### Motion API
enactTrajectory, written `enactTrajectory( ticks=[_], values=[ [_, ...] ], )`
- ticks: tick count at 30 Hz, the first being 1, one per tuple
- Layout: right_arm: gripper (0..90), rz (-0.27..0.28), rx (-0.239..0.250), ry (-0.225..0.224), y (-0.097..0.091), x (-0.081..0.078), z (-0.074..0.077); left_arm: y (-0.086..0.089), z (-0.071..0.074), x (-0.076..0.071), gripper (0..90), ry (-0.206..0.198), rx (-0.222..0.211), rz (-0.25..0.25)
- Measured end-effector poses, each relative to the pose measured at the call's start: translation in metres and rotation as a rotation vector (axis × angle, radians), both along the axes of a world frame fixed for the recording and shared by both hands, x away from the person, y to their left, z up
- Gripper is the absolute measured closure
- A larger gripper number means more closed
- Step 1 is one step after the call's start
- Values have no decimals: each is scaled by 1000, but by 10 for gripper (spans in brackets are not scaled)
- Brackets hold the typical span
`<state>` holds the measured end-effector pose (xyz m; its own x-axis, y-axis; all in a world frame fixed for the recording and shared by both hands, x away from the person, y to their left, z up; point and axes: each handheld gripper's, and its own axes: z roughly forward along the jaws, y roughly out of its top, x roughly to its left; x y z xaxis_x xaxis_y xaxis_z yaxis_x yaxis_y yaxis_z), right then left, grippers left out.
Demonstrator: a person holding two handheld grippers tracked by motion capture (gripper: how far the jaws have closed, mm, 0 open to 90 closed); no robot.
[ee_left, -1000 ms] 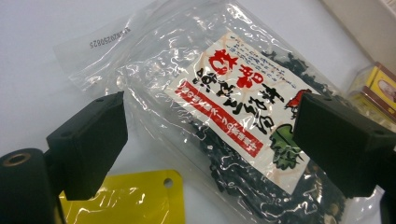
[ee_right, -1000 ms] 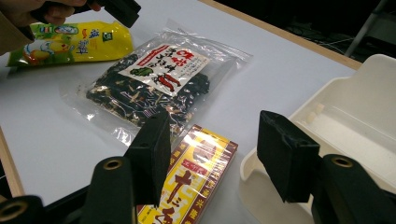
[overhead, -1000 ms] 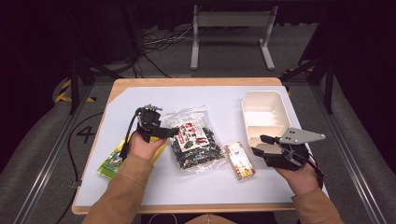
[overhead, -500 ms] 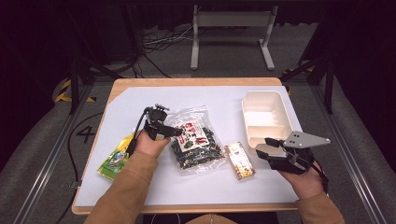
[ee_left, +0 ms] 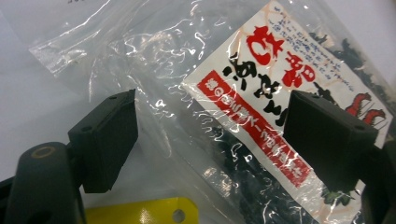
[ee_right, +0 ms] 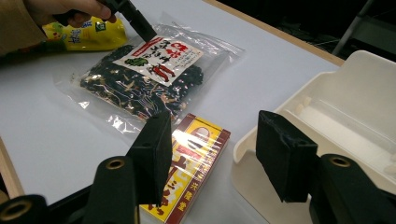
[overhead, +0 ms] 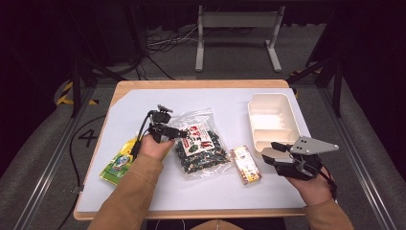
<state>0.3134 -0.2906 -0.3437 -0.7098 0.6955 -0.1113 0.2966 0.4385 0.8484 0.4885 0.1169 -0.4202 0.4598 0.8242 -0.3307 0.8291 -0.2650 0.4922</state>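
Snack bag (overhead: 200, 146), clear plastic with dark contents and a red-and-white label, lies flat mid-table. Left gripper (overhead: 183, 133) sits over its left edge, jaws wide, just been closing a bit, bag film between them but pads not pressing in the left gripper view (ee_left: 210, 130). Right gripper (overhead: 269, 152) hovers near the right side, jaws about half apart, nothing between them; in the right gripper view (ee_right: 212, 144) it looks over a small box and a tray corner. Small red-and-yellow box (overhead: 245, 165) lies just right of the bag, between bag and right gripper. Cream tray (overhead: 286, 115) with compartments sits far right, close to the right gripper. Yellow-green packet (overhead: 117, 163) lies left, partly under the left sleeve (overhead: 131, 196). Nothing blocks the bag. White table top (overhead: 143, 100) with wooden edge; dark room, cables (overhead: 163, 45) and a grey metal stand (overhead: 237, 28) on the floor beyond.
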Motion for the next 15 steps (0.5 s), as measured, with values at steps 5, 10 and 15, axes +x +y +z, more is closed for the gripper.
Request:
enactTrajectory(
  ticks=[5, 10, 15],
  values=[
    [458, 1, -4, 1, 2, 0, -1, 1, -4, 2, 215, 28, 16, 5],
    [456, 3, -6, 0, 2, 0, -1, 2, -6, 3, 240, 60, -15, 18],
    [456, 3, -7, 4, 3, 0, -2, 1, -6, 2, 267, 62, -14, 23]
  ],
)
